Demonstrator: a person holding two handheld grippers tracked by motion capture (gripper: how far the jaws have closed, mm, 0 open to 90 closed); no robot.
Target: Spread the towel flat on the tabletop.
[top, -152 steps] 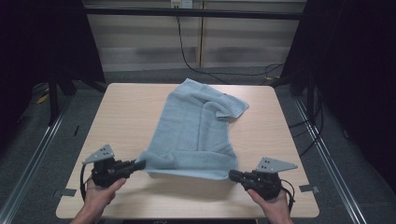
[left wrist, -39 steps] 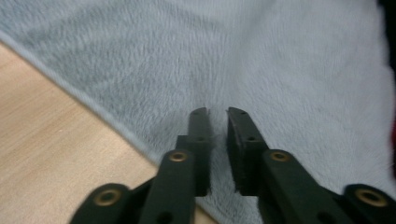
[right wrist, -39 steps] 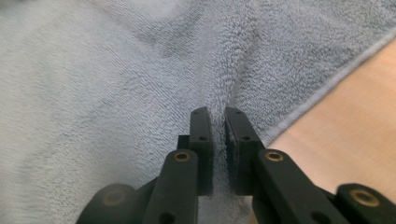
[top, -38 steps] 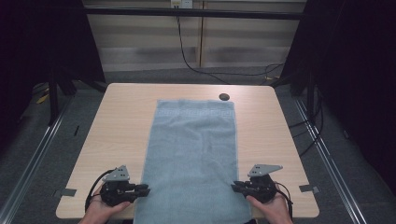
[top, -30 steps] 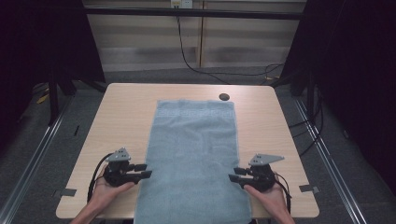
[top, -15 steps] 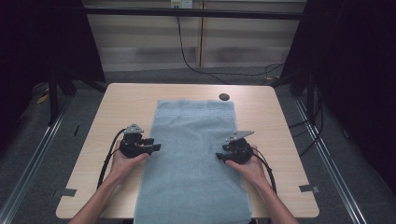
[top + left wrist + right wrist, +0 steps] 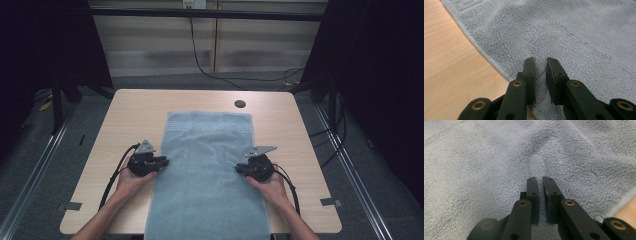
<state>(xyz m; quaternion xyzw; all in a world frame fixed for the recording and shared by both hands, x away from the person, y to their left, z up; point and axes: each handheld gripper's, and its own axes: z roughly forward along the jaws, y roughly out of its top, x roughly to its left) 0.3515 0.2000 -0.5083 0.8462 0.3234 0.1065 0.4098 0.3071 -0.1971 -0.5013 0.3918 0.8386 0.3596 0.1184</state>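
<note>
High view: a blue-grey towel (image 7: 207, 175) lies flat down the middle of the wooden table (image 7: 310, 130). The left gripper (image 7: 161, 162) sits on its left edge and the right gripper (image 7: 241, 168) on its right edge; both jaws have just been closing and now pinch towel pile

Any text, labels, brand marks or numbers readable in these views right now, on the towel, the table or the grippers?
None: no word, number or label reads anywhere.
Towel: a woven key-pattern band near its far end, ornament and no lettering.
Left gripper and right gripper: plain black jaws and grey plates, no markings legible.
Table: bare wood grain with a dark round hole, no print.
</note>
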